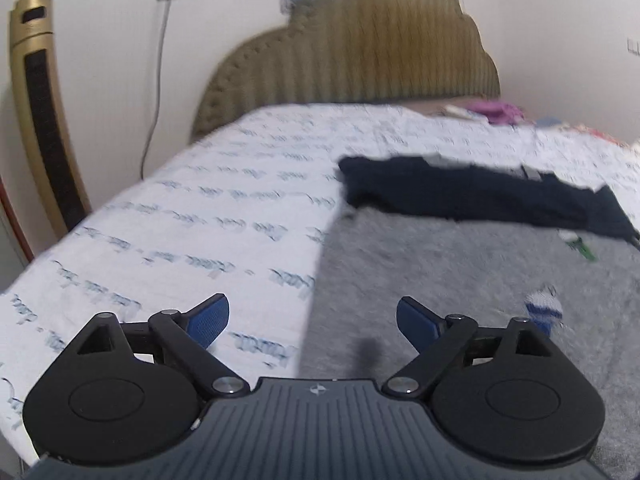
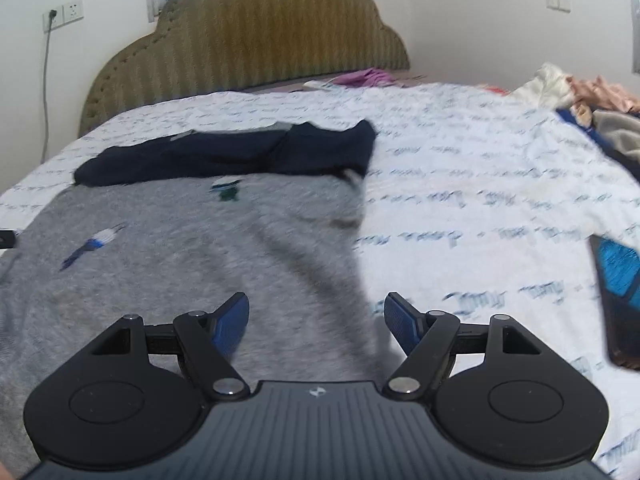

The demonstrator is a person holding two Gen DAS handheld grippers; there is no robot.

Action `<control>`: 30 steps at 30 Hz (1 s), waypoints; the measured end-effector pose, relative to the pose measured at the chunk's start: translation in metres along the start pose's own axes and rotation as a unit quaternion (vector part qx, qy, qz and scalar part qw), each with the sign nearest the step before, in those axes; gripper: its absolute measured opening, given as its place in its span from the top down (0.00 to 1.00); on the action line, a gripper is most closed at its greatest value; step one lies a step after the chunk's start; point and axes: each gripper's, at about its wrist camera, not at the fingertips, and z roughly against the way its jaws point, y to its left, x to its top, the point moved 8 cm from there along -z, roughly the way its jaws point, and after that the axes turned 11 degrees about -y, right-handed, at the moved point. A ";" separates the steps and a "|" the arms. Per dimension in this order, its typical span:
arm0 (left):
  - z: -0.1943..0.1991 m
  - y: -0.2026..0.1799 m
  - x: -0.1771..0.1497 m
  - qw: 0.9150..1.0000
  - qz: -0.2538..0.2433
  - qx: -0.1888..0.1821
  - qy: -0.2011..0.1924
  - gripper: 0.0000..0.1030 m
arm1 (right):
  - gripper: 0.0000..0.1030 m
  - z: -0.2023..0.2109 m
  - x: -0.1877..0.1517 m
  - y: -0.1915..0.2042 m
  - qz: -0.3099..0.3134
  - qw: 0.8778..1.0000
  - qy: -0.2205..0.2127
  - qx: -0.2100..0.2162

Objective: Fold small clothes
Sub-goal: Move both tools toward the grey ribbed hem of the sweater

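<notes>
The small grey fleecy knit garment with a dark navy folded top band [image 2: 192,248] lies flat on the white bed sheet printed with blue script [image 2: 480,184], its long axis running from the tongs towards the padded headboard. The left tongs [image 1: 313,320] stand wide and empty over its left edge. The right tongs [image 2: 316,320], also wide and empty, straddle its right edge, so each hand is near its own side.

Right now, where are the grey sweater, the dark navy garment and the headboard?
grey sweater [image 2: 168,248]: right wrist view, middle of its flat body.
dark navy garment [image 2: 224,156]: right wrist view, centre of the folded cloth.
headboard [image 1: 352,52]: left wrist view, its ribbed middle panel.
</notes>
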 end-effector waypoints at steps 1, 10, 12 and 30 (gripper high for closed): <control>0.004 0.002 0.005 1.000 0.012 -0.014 -0.009 0.11 | 0.28 0.000 0.002 -0.004 -0.008 1.000 0.000 0.000; 0.010 -0.041 0.007 0.991 0.013 -0.133 0.000 0.01 | 0.28 0.000 -0.002 -0.008 -0.042 0.999 0.007 0.015; 0.006 -0.049 -0.002 0.994 0.009 -0.113 0.005 0.04 | 0.28 0.000 -0.003 -0.005 -0.036 0.999 0.009 0.018; 0.029 0.011 -0.024 0.988 -0.024 -0.144 0.048 0.02 | 0.26 0.014 -0.005 -0.009 0.002 0.998 0.044 0.045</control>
